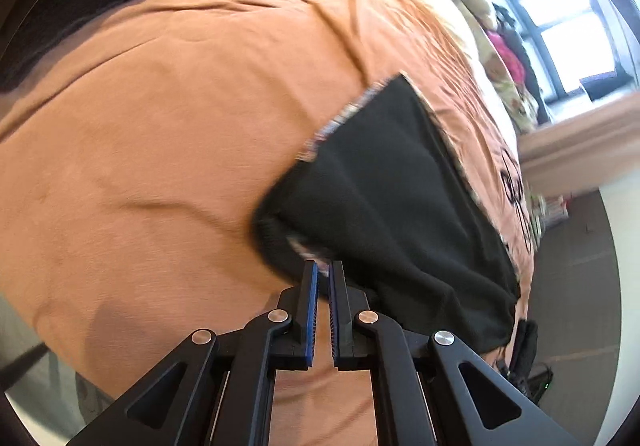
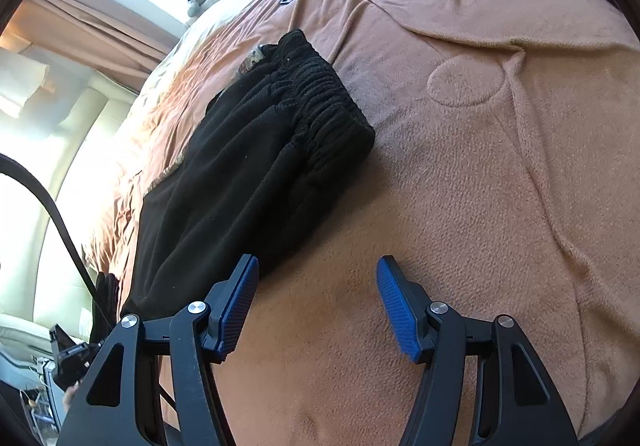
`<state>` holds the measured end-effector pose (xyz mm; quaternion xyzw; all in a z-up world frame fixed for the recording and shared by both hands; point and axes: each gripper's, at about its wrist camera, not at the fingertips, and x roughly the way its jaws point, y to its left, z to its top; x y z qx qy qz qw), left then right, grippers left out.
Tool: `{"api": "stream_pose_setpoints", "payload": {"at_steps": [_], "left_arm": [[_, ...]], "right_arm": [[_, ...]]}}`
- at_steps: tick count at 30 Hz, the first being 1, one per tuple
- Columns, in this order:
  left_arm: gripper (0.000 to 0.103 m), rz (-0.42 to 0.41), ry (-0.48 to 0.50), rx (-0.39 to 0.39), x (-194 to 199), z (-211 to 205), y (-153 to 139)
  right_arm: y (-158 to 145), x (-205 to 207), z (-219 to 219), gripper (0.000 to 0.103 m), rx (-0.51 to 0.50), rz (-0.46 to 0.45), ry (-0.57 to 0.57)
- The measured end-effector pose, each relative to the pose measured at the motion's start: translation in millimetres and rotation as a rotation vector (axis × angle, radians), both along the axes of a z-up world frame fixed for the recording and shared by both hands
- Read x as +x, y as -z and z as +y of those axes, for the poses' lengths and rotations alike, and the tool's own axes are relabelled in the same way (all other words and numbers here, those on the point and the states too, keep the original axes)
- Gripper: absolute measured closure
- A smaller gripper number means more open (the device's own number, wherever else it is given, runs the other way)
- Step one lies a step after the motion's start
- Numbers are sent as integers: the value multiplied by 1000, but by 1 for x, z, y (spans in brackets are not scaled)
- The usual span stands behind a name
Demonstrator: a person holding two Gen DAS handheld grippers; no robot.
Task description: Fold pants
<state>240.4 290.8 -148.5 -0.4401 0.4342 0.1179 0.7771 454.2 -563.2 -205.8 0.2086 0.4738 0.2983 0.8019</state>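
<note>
The black pants lie folded into a long bundle on an orange-brown blanket spread over a bed, the ribbed elastic waistband at the far end in the right wrist view and the rest running toward the near left edge of the bed. In the left wrist view the left gripper has its 2 blue-padded fingers drawn almost together, clenched on a near corner of the pants, where a patterned inner lining shows along the fabric's left edge. The right gripper hovers over bare blanket just right of the pants, its fingers spread wide and released, the left pad close beside the cloth. Black line markings on the blanket at the far right look like a drawing or lettering but cannot be read. A window and a floral pillow sit at the far end.
</note>
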Motion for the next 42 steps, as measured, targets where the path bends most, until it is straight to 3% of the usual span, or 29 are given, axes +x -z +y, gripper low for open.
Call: {"api": "stream_pose_setpoints", "payload": {"at_steps": [6, 9, 15, 23, 31, 33, 35, 38, 42], "left_arm": [[99, 107, 85, -3, 39, -18, 22], [99, 138, 80, 12, 51, -19, 29], [97, 77, 38, 27, 62, -4, 13], [92, 119, 76, 52, 96, -3, 24], [83, 121, 62, 20, 93, 14, 26], [78, 113, 56, 7, 85, 15, 24], [61, 103, 50, -3, 79, 14, 22], [44, 80, 51, 3, 69, 10, 16], [44, 90, 40, 0, 66, 9, 20]], "right_arm": [[0, 0, 0, 43, 4, 1, -16], [0, 1, 0, 43, 2, 5, -9], [-3, -1, -7, 43, -5, 1, 5], [-2, -1, -7, 43, -5, 5, 5], [-7, 1, -13, 43, -21, -8, 10], [-7, 2, -14, 43, -22, -7, 11], [-6, 3, -13, 43, -21, -6, 8], [-6, 3, -11, 43, -24, -4, 0], [-5, 5, -8, 43, -26, -4, -8]]}}
